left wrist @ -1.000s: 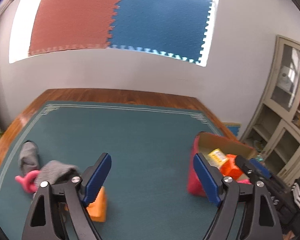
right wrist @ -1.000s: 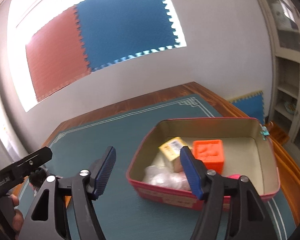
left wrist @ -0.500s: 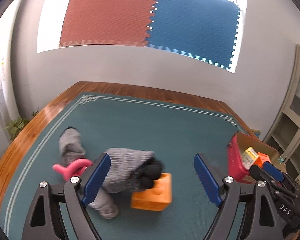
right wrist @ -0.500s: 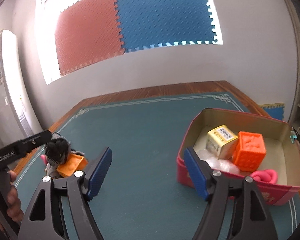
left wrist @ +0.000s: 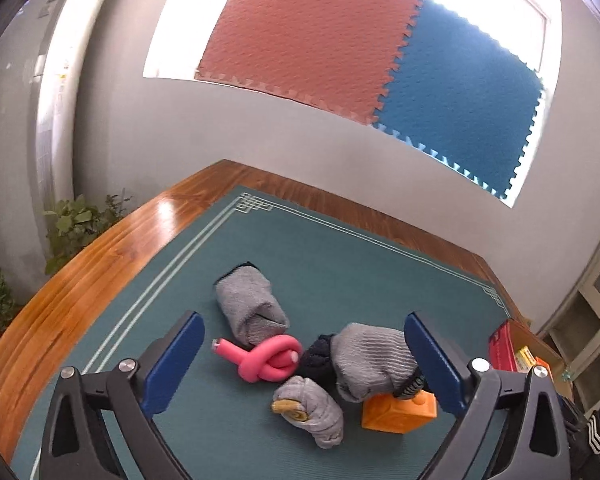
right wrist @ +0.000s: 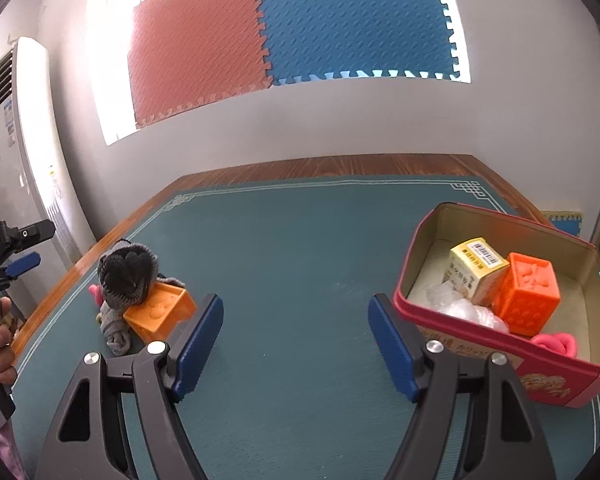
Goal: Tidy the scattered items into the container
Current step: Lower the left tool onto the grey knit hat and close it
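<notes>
Left wrist view: pink foam knot (left wrist: 269,361) on green mat (left wrist: 340,264), touching grey sock rolls (left wrist: 249,309); orange block (left wrist: 400,410) beside. Knot likely light, squashy, non-slip; grab across loop. Left gripper (left wrist: 300,364) jaws just opened wide, empty, pile between. Right gripper (right wrist: 296,344) jaws apart, empty, nr red tin (right wrist: 560,380).

Red and blue foam mats (left wrist: 364,56) on wall, potted plants (left wrist: 76,224) beside table.

I'm in a home-like room: wooden table (right wrist: 380,162) under a teal mat (right wrist: 300,240), standing air conditioner (right wrist: 16,152) at nine o'clock, foam tiles (right wrist: 300,28) over the window at twelve.
</notes>
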`<state>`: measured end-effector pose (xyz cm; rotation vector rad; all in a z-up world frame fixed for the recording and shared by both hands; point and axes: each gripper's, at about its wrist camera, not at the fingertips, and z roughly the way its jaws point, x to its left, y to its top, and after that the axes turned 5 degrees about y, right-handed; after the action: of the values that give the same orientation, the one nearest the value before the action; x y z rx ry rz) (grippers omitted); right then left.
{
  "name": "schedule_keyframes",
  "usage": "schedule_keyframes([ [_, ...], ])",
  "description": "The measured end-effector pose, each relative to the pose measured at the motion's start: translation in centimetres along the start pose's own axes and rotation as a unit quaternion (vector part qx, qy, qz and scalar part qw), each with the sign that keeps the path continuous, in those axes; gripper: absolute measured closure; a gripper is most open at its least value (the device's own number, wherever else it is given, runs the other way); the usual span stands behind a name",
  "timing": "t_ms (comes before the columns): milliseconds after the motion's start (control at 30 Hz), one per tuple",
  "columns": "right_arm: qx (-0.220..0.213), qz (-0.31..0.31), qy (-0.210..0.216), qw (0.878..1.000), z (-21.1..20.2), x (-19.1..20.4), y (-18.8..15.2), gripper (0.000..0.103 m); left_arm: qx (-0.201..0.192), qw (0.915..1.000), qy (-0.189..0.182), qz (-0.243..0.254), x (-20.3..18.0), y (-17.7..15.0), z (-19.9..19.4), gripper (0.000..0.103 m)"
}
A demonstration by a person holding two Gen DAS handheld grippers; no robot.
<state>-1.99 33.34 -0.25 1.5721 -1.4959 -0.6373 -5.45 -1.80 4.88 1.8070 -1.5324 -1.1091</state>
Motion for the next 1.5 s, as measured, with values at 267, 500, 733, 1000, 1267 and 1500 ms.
schedule_keyframes([
  [267,0.005,-0.005,0.003,1.000,0.1,0.2,-0.1,0.025,0.021,0.9960,0.000,0.087,-5.1,-1.6,2.1,0.001],
  [500,0.006,-0.003,0.005,1.000,0.0,0.3,-0.2,0.025,0.040,0.9896,-0.002,0.138,-8.0,-2.3,3.9,0.001],
  [733,0.007,0.005,0.005,1.000,-0.1,0.2,-0.1,0.024,0.038,0.9838,0.009,0.175,-10.2,-2.7,5.6,0.001],
  [1000,0.011,0.002,0.005,1.000,0.1,0.6,-0.2,0.024,0.059,0.9871,-0.022,0.147,-9.3,-2.7,6.5,0.013],
  [1267,0.016,-0.002,0.005,1.000,0.4,0.8,-0.5,0.024,0.061,0.9903,-0.041,0.118,-8.1,-2.3,5.8,0.061],
  [1500,0.020,-0.015,0.018,1.000,0.7,1.6,-0.9,0.024,0.069,0.9935,-0.069,0.059,-5.5,-1.3,5.5,0.076],
])
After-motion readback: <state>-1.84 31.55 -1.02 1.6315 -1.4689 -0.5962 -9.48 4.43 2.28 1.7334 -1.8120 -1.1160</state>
